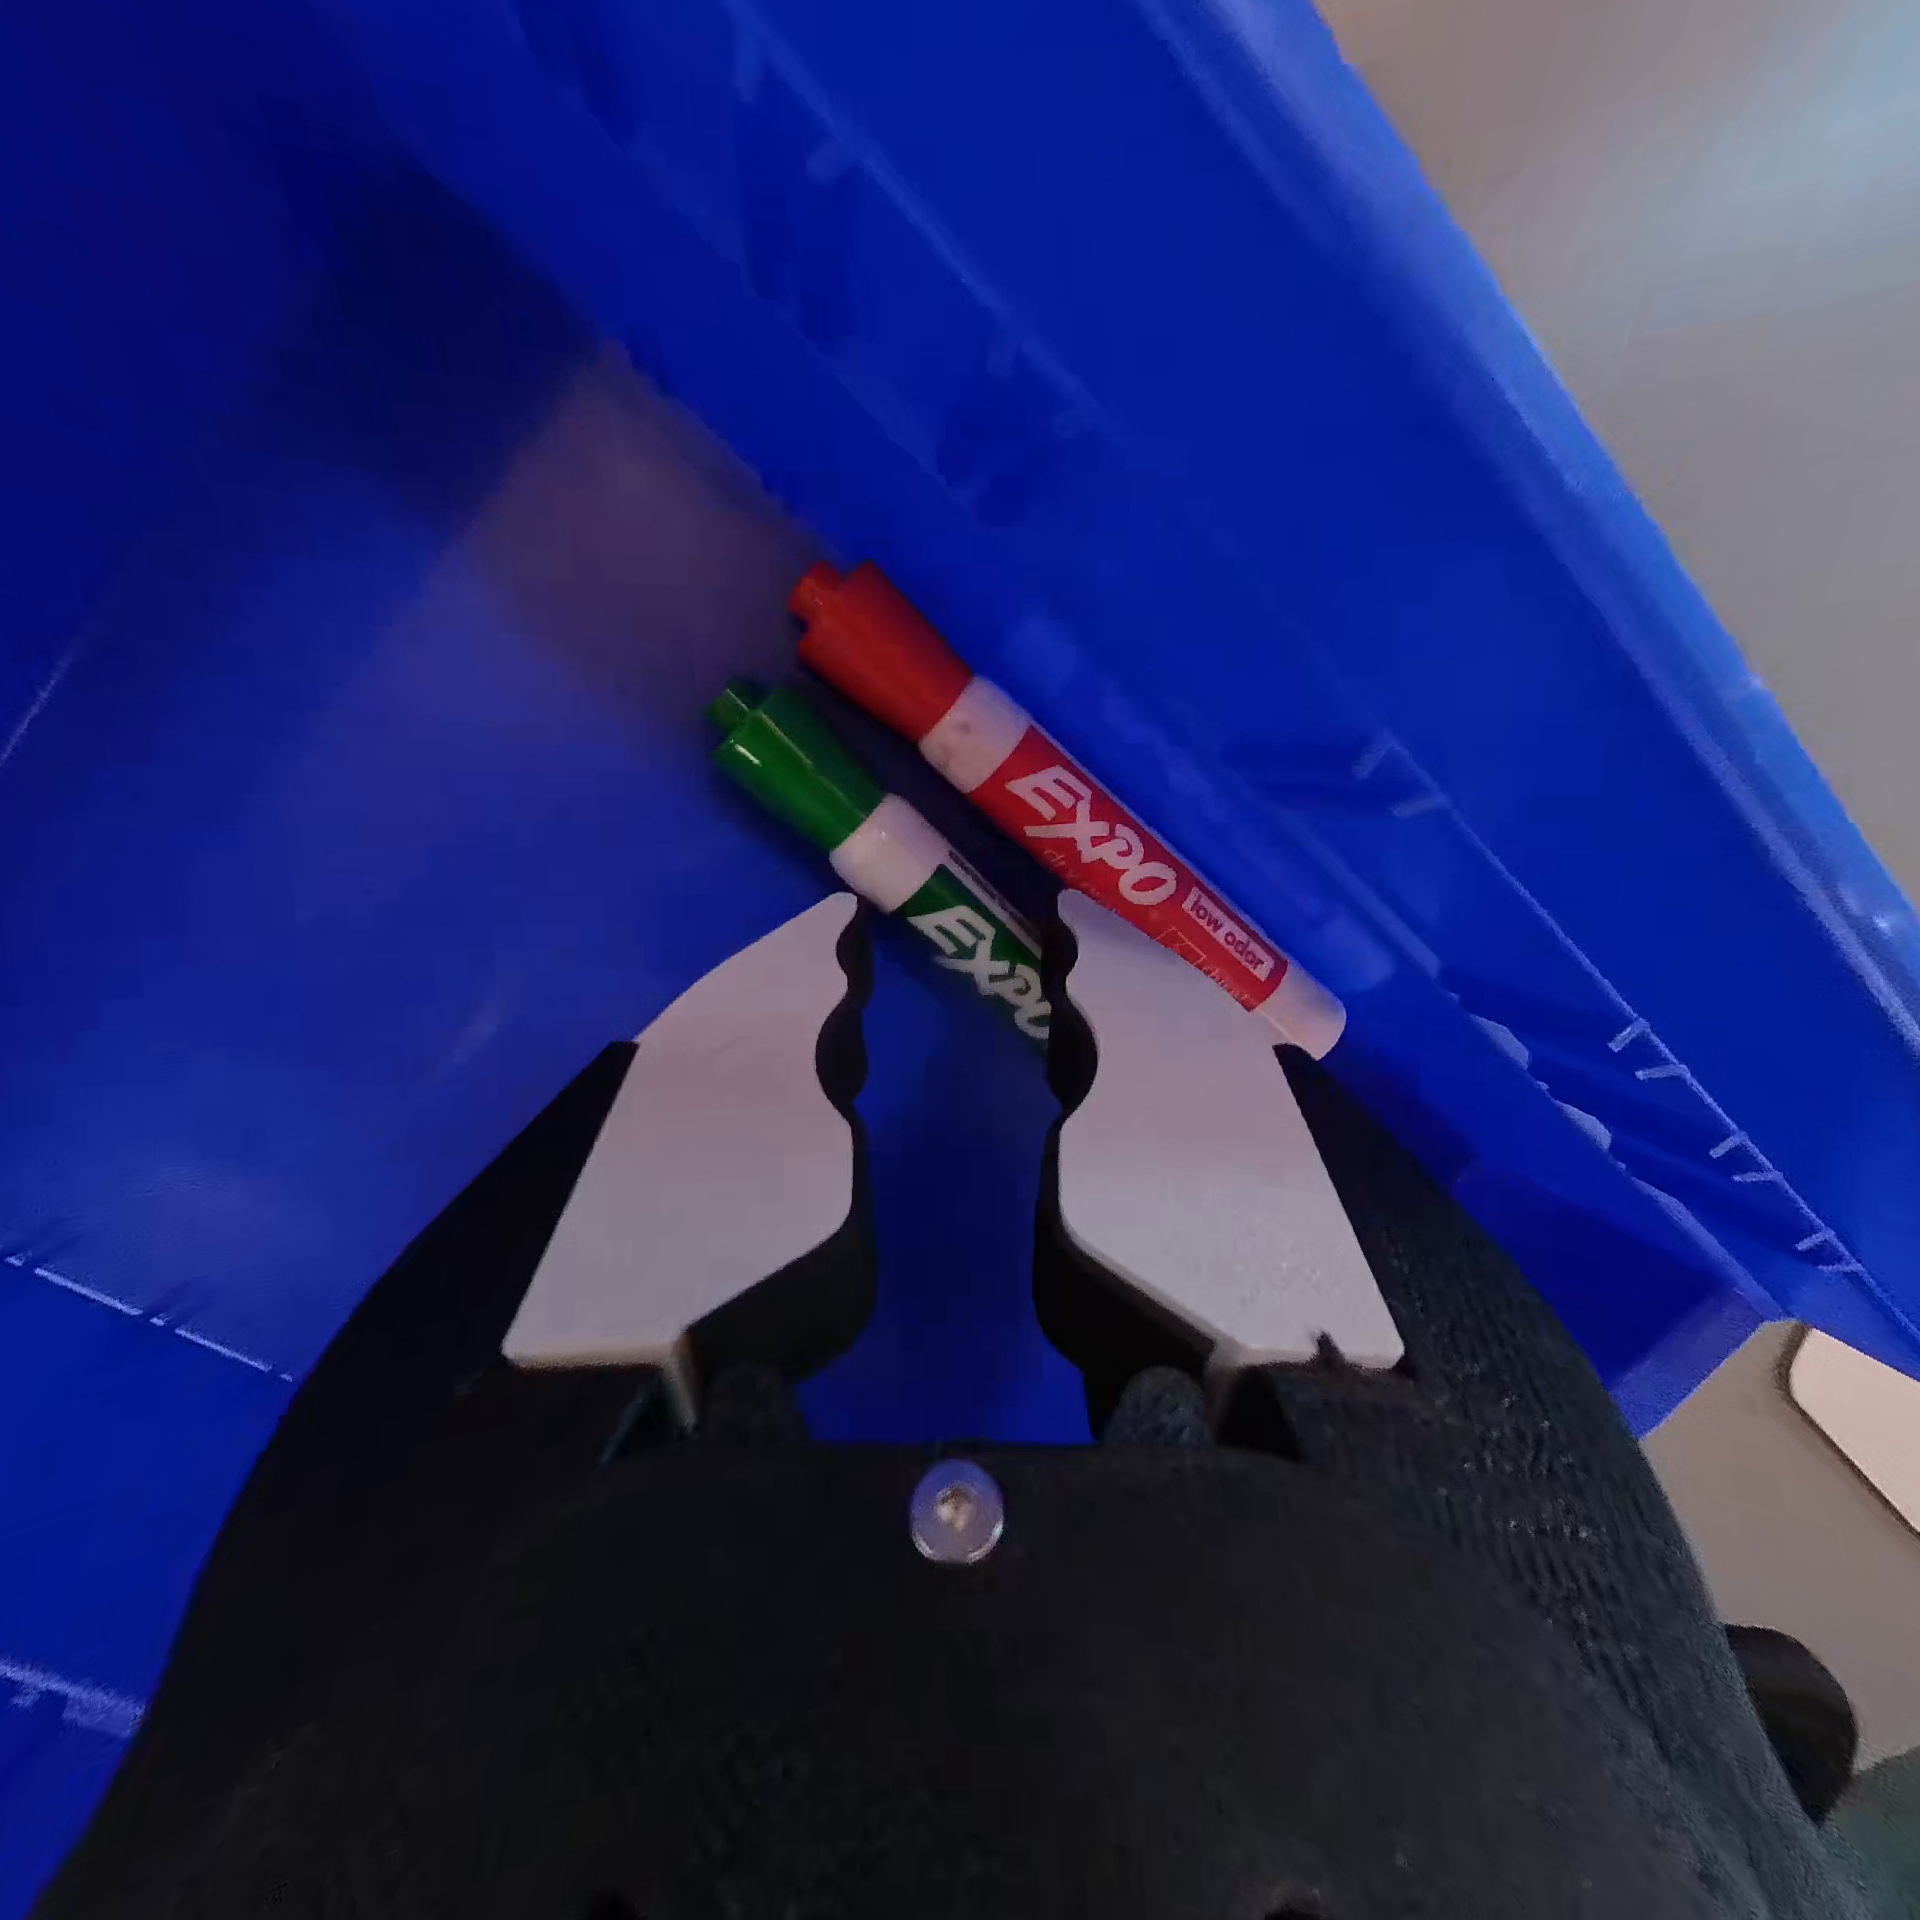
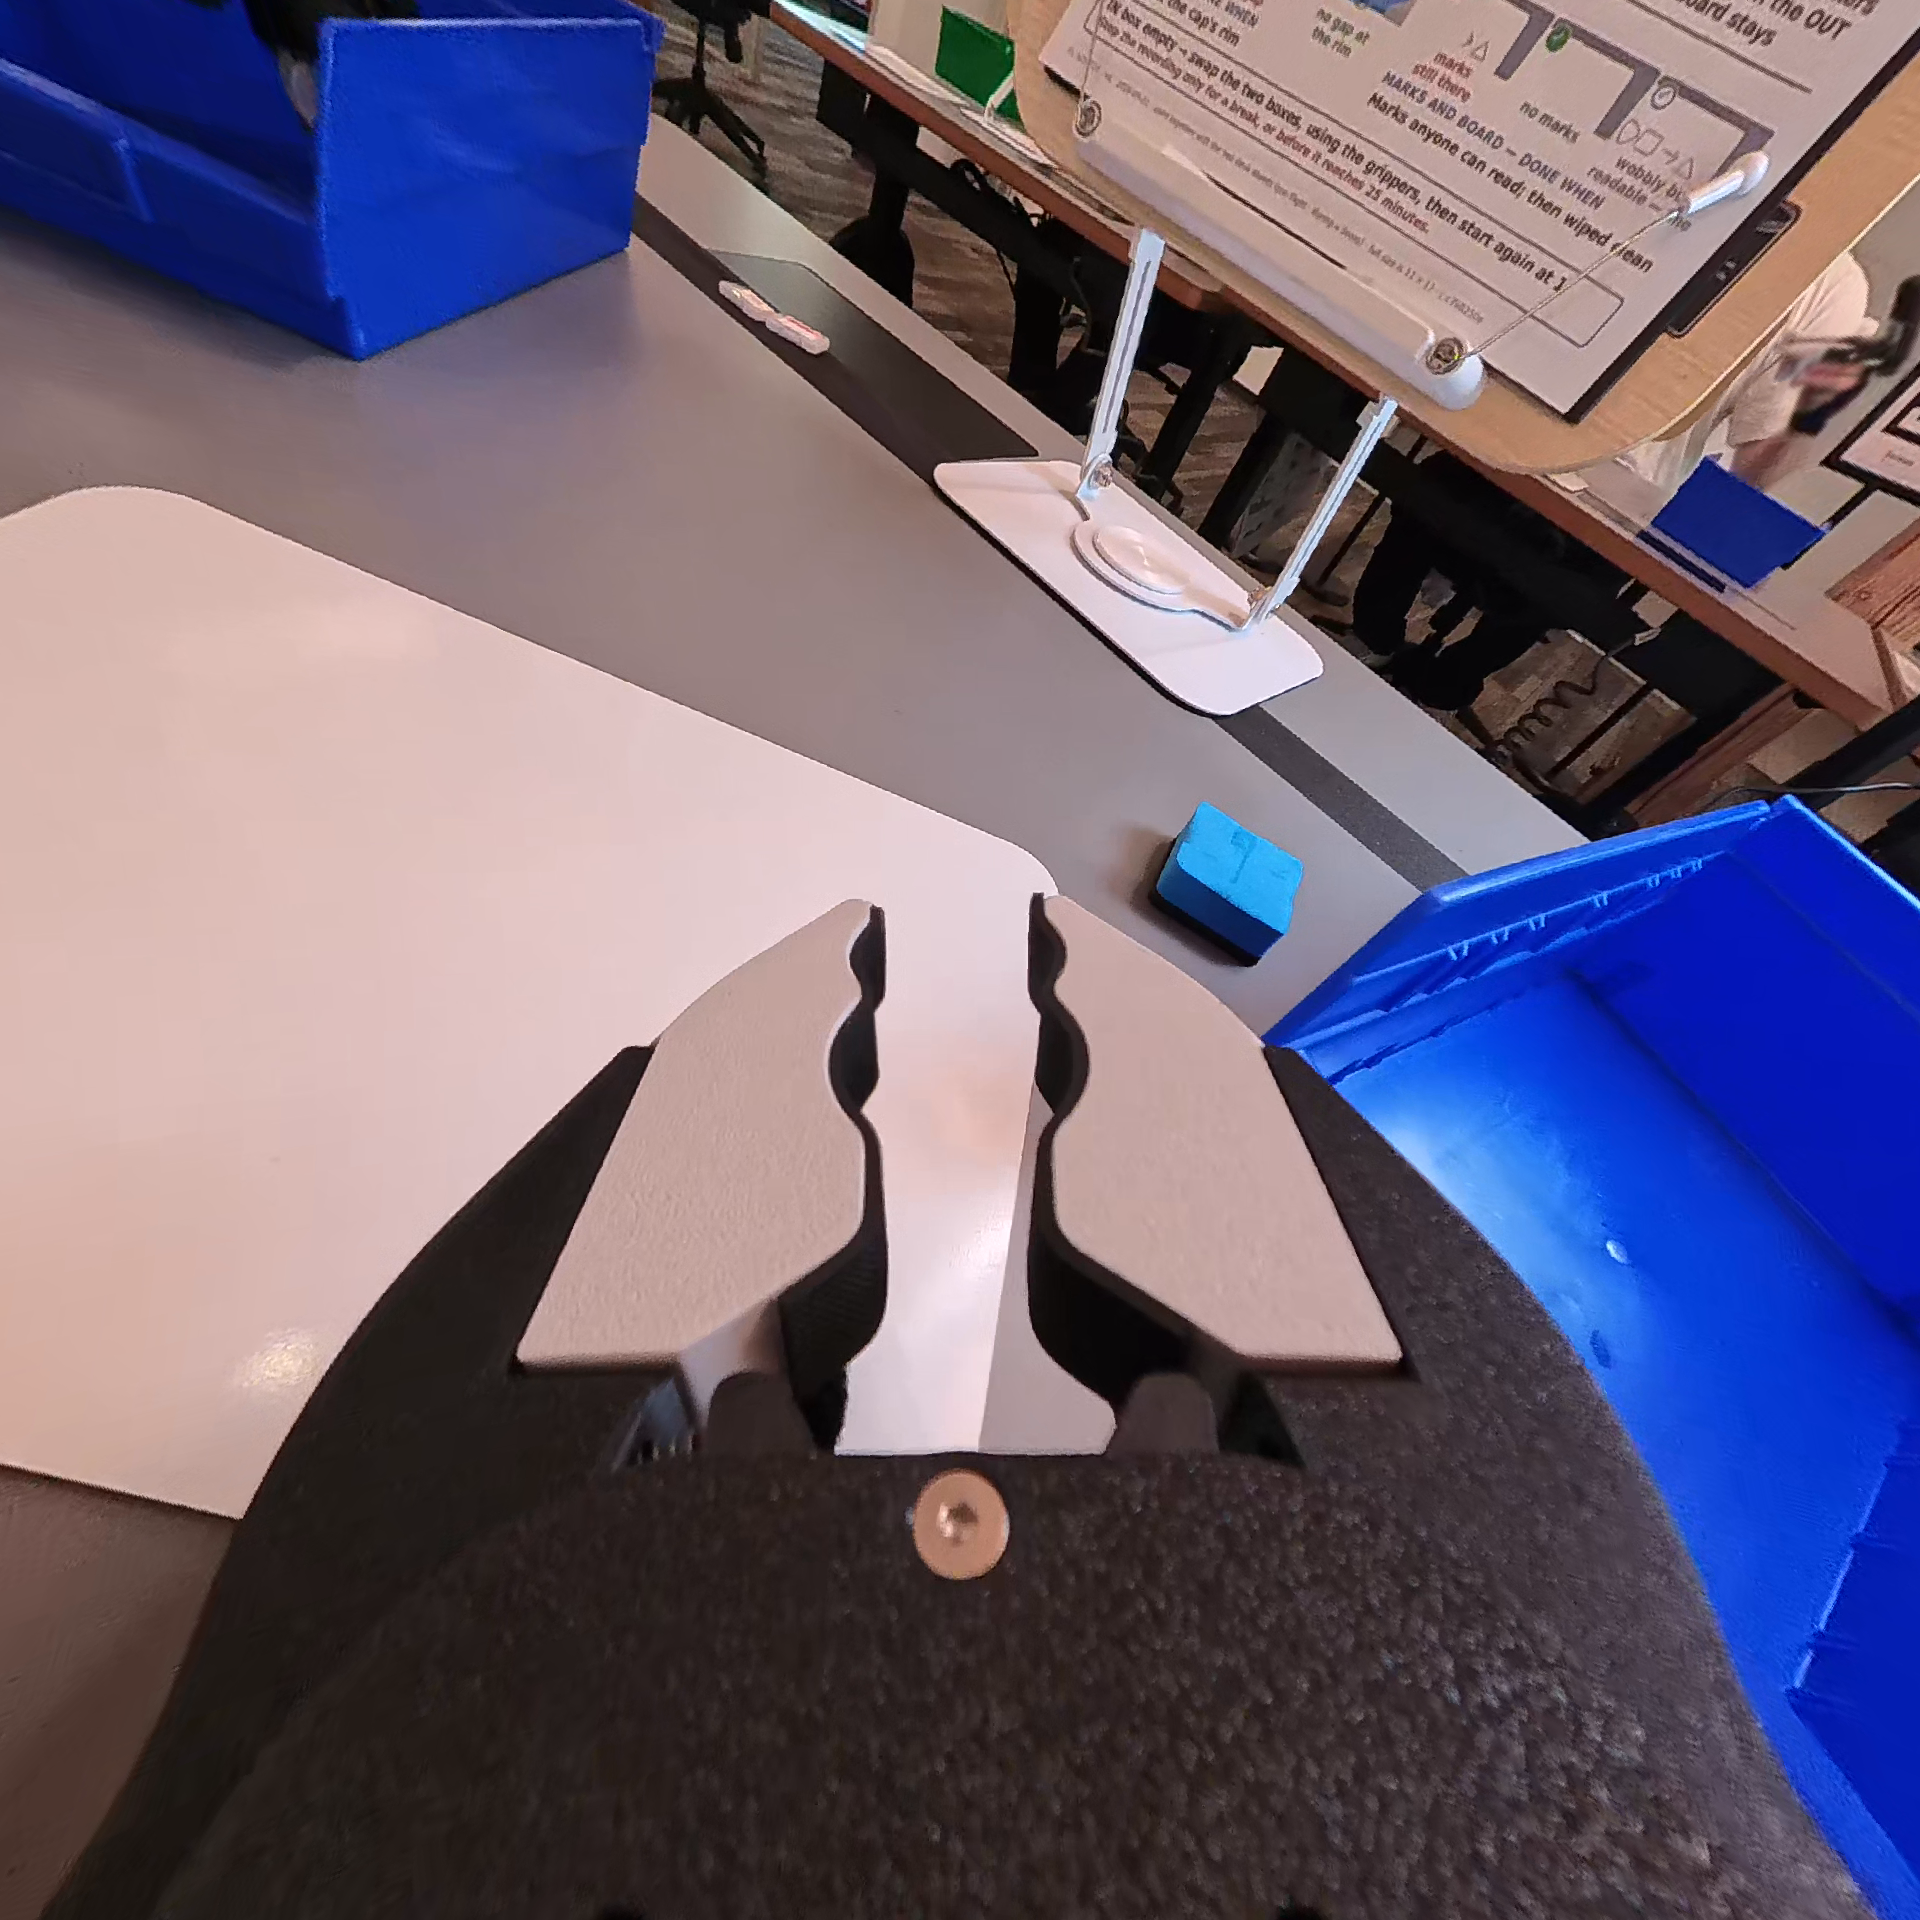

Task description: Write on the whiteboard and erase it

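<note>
In the left wrist view my left gripper (image 1: 956, 914) is open inside a blue bin (image 1: 364, 831). A green marker (image 1: 883, 842) lies on the bin floor with its barrel running between my fingertips. A red marker (image 1: 1049, 810) lies beside it against the bin wall. In the right wrist view my right gripper (image 2: 956, 920) is open and empty above the near right corner of a white whiteboard (image 2: 416, 883) that lies flat on the grey table (image 2: 675, 499). A blue eraser (image 2: 1231, 878) sits on the table just right of the board.
A blue bin (image 2: 1662, 1195) stands at the right, another blue bin (image 2: 416, 187) at the far left. A white stand (image 2: 1132, 582) holds an instruction sheet on a wooden board (image 2: 1455, 187). A small red and white object (image 2: 774, 312) lies far back. Other tables stand behind. Tip to tip, the grippers are about 50 centimetres apart.
</note>
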